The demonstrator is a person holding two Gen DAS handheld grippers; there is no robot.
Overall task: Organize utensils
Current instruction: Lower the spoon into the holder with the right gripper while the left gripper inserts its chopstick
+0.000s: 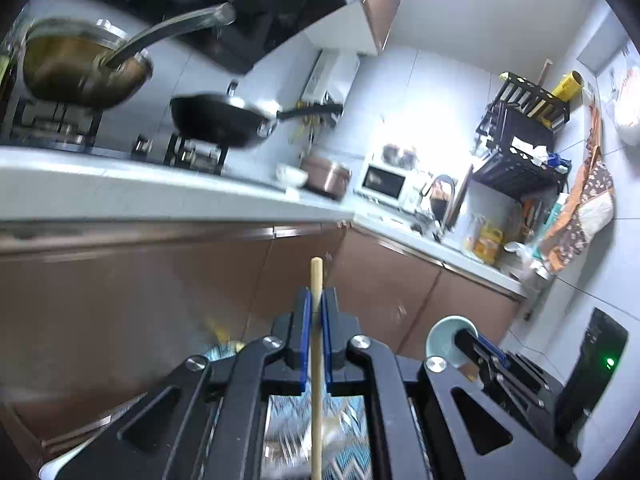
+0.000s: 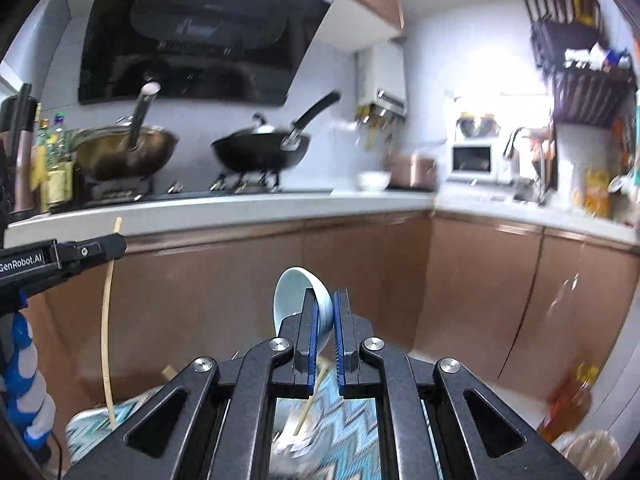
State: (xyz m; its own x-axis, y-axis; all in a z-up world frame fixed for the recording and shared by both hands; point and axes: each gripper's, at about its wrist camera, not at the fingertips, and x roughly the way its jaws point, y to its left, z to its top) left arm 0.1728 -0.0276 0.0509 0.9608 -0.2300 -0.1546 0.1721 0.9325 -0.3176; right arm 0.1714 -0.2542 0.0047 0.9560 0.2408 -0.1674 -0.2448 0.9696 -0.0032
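Note:
My left gripper (image 1: 316,300) is shut on a thin wooden chopstick (image 1: 316,360) that stands upright between the blue pads; it also shows in the right wrist view (image 2: 106,320), held by the left gripper (image 2: 116,246) at the left. My right gripper (image 2: 326,308) is shut on the rim of a pale blue bowl (image 2: 296,296), tipped on its side. In the left wrist view the bowl (image 1: 444,336) and right gripper (image 1: 470,340) sit at the lower right. Below both lies a blue zigzag-patterned cloth (image 2: 352,412) with another chopstick (image 2: 308,408) on it.
A kitchen counter (image 2: 240,208) runs ahead with a brass wok (image 2: 124,152) and a black pan (image 2: 260,152) on the stove. A white bowl (image 2: 374,180), rice cooker, microwave (image 2: 474,160) and sink faucet stand further right. Brown cabinet doors (image 2: 240,280) are below. A bottle (image 2: 568,404) stands low right.

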